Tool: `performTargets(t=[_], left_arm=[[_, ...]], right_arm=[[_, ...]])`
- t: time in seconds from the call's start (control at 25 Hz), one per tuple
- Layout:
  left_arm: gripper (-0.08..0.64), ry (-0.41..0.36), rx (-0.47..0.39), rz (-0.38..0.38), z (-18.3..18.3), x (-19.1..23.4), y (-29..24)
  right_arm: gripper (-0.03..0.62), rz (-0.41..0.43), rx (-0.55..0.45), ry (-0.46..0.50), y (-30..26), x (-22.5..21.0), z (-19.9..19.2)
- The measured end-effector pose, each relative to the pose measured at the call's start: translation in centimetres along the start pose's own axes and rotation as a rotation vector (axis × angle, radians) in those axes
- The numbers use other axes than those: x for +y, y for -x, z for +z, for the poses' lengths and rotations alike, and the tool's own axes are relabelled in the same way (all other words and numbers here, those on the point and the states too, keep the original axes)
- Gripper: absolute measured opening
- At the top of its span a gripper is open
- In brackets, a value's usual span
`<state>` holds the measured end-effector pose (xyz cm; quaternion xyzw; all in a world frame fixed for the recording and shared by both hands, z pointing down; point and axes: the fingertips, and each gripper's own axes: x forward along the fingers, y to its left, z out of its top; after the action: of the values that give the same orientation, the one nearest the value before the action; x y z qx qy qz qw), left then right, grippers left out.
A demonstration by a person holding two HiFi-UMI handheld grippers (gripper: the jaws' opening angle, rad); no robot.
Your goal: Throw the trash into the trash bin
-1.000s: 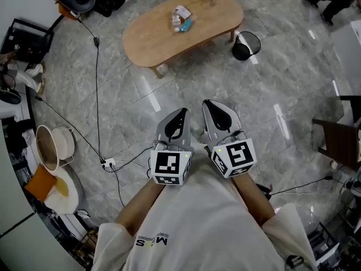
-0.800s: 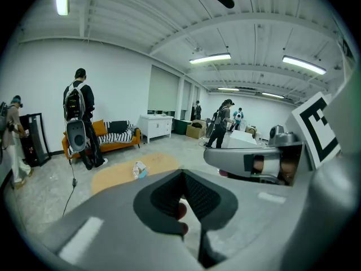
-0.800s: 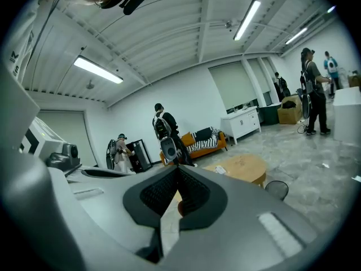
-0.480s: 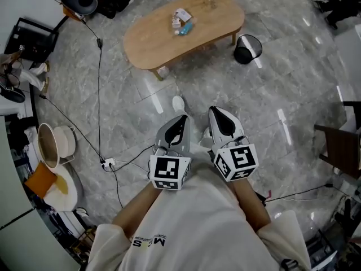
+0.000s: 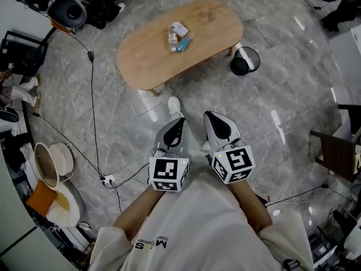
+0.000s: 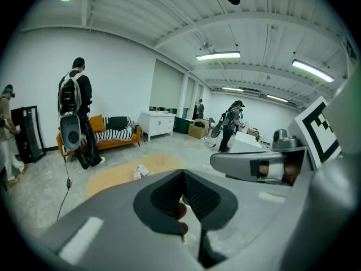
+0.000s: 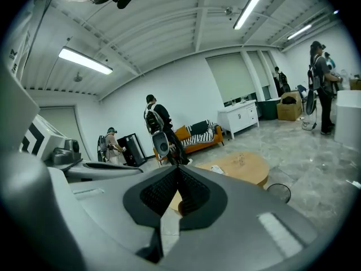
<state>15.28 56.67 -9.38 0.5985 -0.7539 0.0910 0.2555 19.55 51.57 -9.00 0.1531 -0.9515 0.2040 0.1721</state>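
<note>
On the wooden counter (image 5: 141, 61) the trash (image 5: 177, 34) lies in a small heap. Well apart from it, the left gripper (image 5: 179, 123) and the right gripper (image 5: 211, 117) have their jaws closed on nothing. Just right of the counter stands the trash bin (image 5: 245, 61).

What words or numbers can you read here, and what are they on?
"M" and "S", as seen from above: dark print on the person's white shirt; the middle is unreadable.
Trash on the table: print too small to read.
Marker cubes: black-and-white squares only, no words.
</note>
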Motion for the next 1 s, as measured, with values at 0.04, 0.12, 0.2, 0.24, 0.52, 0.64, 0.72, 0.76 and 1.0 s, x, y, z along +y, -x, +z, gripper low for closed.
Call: performTargets(t=[0.04,0.12,0.2,0.24,0.52,0.64,0.72,0.76,1.0], left_arm=[[0.000,0.003,0.001,-0.005,0.8,1.2,-1.0],[0.000,0.014,0.001,-0.011,2.4,3.9,-2.9],[0.000,0.038,-0.007,-0.012,4.2,7.2,-4.7],[0.000,0.048,-0.012,-0.013,5.1,8.9,-5.4],[0.000,0.031,-0.001,-0.074,9.6,18.2,-11.4],[0.000,0.031,0.014,-0.090,10.7,20.2,-14.2],[0.000,0.047,0.027,-0.100,11.3,20.6,-15.7],[0.000,0.052,0.033,-0.103,11.5,20.6,-16.5],[0.000,0.062,0.136,-0.081,11.1,21.8,-22.8]], right_arm=[[0.020,-0.001,0.012,0.003,-1.6,-0.2,0.6],[0.021,0.006,0.049,0.032,-4.7,0.1,1.6],[0.021,0.027,0.084,0.080,-7.7,0.9,2.9],[0.021,0.036,0.096,0.103,-9.0,1.4,3.6],[0.026,-0.036,0.121,0.167,-18.8,-0.9,9.1],[0.045,-0.059,0.120,0.195,-22.0,-2.4,11.2],[0.062,-0.048,0.128,0.204,-23.4,-3.2,12.0],[0.066,-0.037,0.133,0.209,-24.1,-3.6,12.3],[0.094,0.060,0.177,0.213,-29.0,-7.7,12.7]])
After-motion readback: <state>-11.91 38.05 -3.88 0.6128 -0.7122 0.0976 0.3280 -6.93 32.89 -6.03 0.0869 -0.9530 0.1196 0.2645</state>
